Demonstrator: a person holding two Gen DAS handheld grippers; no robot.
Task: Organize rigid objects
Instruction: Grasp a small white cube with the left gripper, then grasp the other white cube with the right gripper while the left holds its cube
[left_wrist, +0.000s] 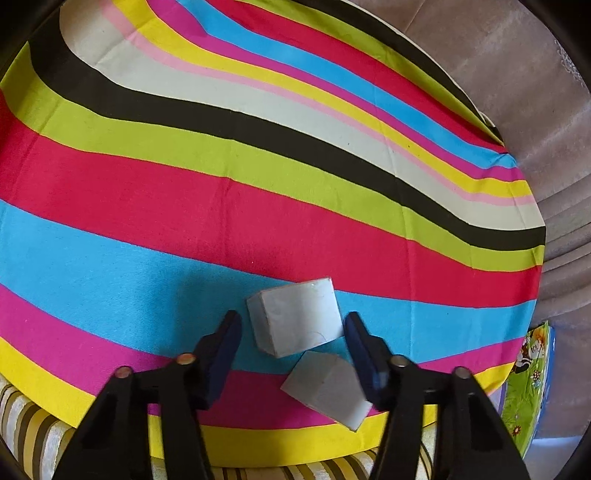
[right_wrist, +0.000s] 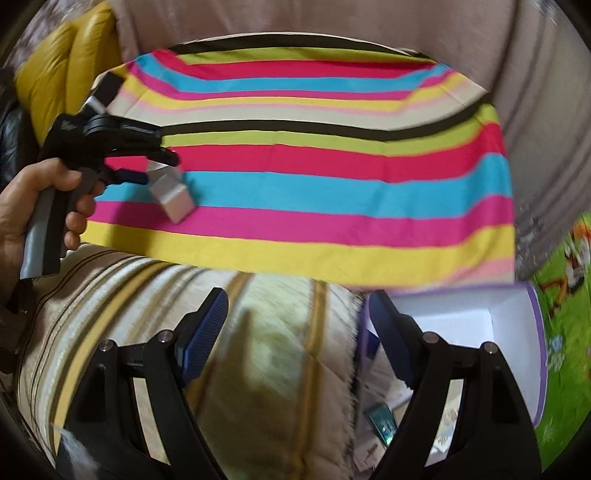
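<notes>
Left gripper (left_wrist: 293, 326) aimed steeply down over the striped cloth (left_wrist: 258, 206), jaws parted, pads clear of everything. Farther box (left_wrist: 293, 317) squarely between the fingertips, small gap showing on the left side, right pad just beside its edge without visible contact; nothing gripped. Nearer box (left_wrist: 327, 389) closer to the tool body, tilted, close against the inner face of the right finger, touching or not: cannot tell. Both boxes pale grey, corner to corner. In the right wrist view, hand (right_wrist: 40, 206) wrapped around that gripper's handle at far left, the two boxes below its tips.

Right gripper (right_wrist: 297, 326) spread wide, holding nothing, blurred striped blanket (right_wrist: 266, 369) between and below the fingers. Past the right finger, open white carton (right_wrist: 509, 314) with purple rim, papers and a teal item (right_wrist: 382, 424) inside. Green cartoon mat (right_wrist: 565, 332) beyond, far right.
</notes>
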